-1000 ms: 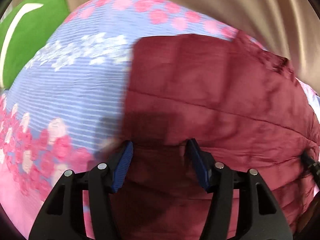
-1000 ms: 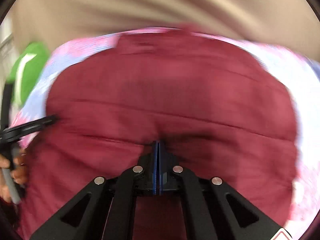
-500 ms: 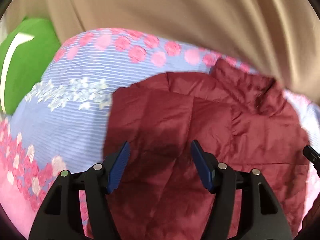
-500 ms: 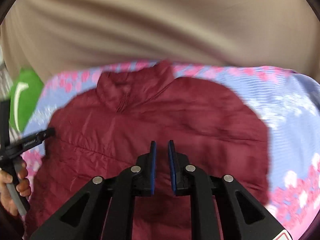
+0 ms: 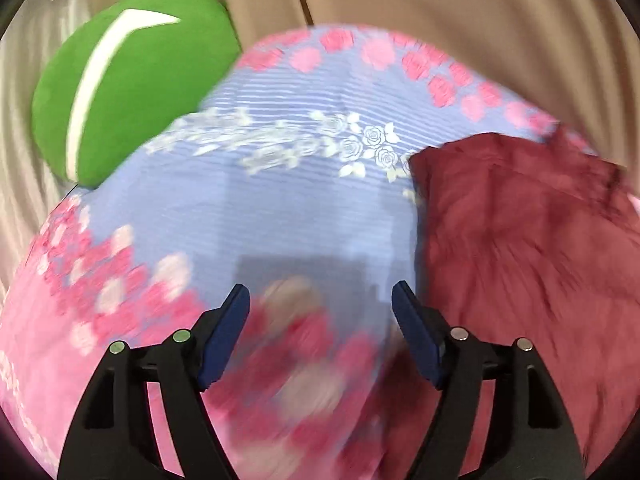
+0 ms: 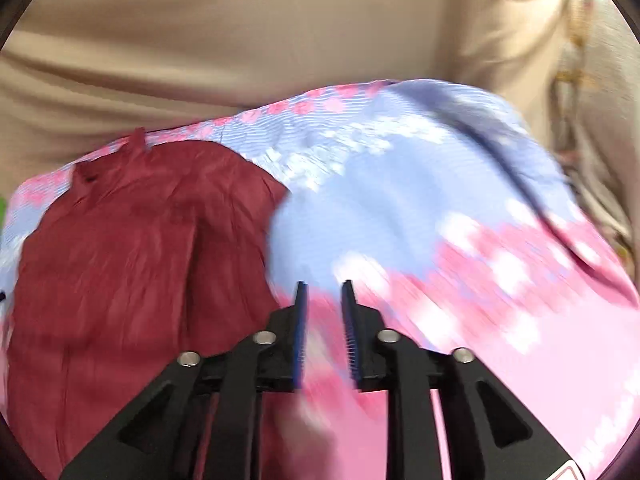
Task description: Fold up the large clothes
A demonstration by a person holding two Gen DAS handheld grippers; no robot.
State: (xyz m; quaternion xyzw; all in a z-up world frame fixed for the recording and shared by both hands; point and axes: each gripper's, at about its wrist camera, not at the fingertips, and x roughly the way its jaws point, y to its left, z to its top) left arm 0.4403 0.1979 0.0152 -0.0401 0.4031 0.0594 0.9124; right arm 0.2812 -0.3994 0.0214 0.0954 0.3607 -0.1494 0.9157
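Note:
A dark red quilted jacket (image 5: 532,248) lies folded on a bed sheet with blue stripes and pink flowers (image 5: 280,200). In the right wrist view the same jacket (image 6: 132,248) fills the left side, collar toward the far edge. My left gripper (image 5: 320,304) hovers over bare sheet to the left of the jacket; its jaws are opening and hold nothing. My right gripper (image 6: 323,292) hovers over the sheet (image 6: 400,208) to the right of the jacket; its jaws are opening, with a narrow gap and nothing between them.
A green cushion with a white stripe (image 5: 120,80) sits at the bed's far left corner. Beige curtain (image 6: 240,32) hangs close behind the far edge of the bed. The sheet drops away at the right side in the right wrist view.
Both grippers let go of the jacket and drew apart, the left one to the left, the right one to the right. The right jaws went from shut to parted; the left jaws widened.

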